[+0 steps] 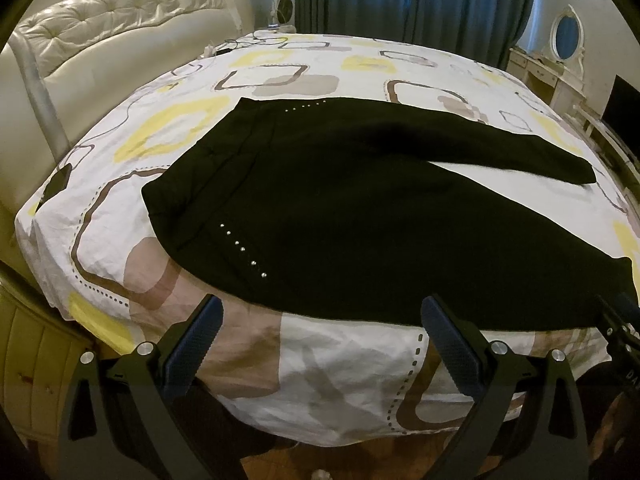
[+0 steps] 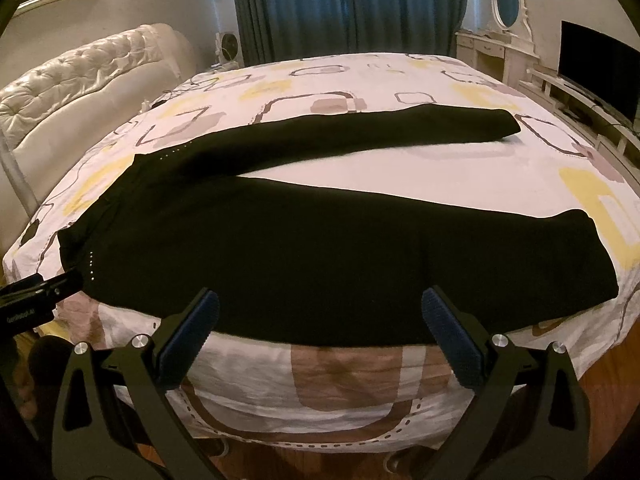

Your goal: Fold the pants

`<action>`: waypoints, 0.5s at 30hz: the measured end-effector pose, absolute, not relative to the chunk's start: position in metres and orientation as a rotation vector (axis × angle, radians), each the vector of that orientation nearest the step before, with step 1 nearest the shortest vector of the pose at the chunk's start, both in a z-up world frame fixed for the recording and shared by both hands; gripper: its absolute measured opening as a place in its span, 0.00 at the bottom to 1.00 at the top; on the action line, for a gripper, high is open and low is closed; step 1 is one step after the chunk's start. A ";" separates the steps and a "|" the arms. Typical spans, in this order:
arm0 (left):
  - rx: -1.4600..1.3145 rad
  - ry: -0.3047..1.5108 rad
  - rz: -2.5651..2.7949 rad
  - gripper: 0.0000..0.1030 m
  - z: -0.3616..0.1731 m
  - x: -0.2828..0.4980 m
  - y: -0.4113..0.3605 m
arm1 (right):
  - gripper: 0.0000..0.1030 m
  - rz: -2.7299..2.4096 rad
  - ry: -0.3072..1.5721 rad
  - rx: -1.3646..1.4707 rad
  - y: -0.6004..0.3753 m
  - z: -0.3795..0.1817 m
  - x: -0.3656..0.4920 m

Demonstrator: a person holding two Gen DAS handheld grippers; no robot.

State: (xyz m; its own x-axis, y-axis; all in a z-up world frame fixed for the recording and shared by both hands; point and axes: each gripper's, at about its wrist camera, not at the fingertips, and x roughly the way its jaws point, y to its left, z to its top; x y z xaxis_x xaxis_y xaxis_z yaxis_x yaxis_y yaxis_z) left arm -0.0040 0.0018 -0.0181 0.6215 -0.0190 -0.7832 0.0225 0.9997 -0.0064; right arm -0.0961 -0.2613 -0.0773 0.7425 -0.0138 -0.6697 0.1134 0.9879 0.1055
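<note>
Pants: black pants (image 1: 360, 216) lie flat on the bed, near its front edge, with the two legs spread apart like a V
Waist: the waist end (image 1: 192, 168) is on the left side, toward the headboard
Legs: the far leg (image 2: 360, 132) points to the right and away; the near leg (image 2: 400, 256) runs along the front edge of the bed
Shiny dots: two short rows of little silver dots (image 1: 242, 248) sit on the pants close to the waist
Bed: the bed (image 1: 340, 360) has a white sheet with yellow, brown and grey squares on it
Left tool: the left tool (image 1: 320, 330) hangs just in front of the pants, over the bed edge; its two blue pads are wide apart and it grips nothing
Right tool: the right tool (image 2: 320, 320) hangs just in front of the near leg; its two blue pads are wide apart too, and nothing is between them
Headboard: a puffy cream headboard (image 1: 132, 12) stands at the left
Curtains: blue curtains (image 2: 348, 4) hang behind the bed
Mirror table: a white table with an oval mirror (image 2: 508, 4) stands at the back right
Screen: a dark flat screen (image 2: 596, 68) stands at the right
</note>
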 end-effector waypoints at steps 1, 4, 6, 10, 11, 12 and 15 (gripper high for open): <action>0.005 0.901 -0.026 0.96 -0.018 -0.004 0.001 | 0.98 -0.071 0.731 0.144 -0.262 -0.078 -0.097; 0.007 0.903 -0.027 0.96 -0.019 -0.005 0.000 | 0.98 -0.072 0.733 0.150 -0.263 -0.080 -0.097; 0.008 0.904 -0.027 0.96 -0.019 -0.005 0.000 | 0.98 -0.074 0.735 0.154 -0.264 -0.080 -0.097; 0.006 0.908 -0.026 0.96 -0.019 -0.004 0.001 | 0.98 -0.076 0.734 0.158 -0.265 -0.080 -0.097; 0.008 0.909 -0.026 0.96 -0.019 -0.005 0.001 | 0.98 -0.076 0.734 0.159 -0.265 -0.080 -0.097; 0.007 0.908 -0.027 0.96 -0.019 -0.005 0.001 | 0.98 -0.076 0.734 0.160 -0.266 -0.081 -0.097; 0.008 0.910 -0.030 0.96 -0.020 -0.005 0.001 | 0.98 -0.077 0.735 0.160 -0.265 -0.081 -0.097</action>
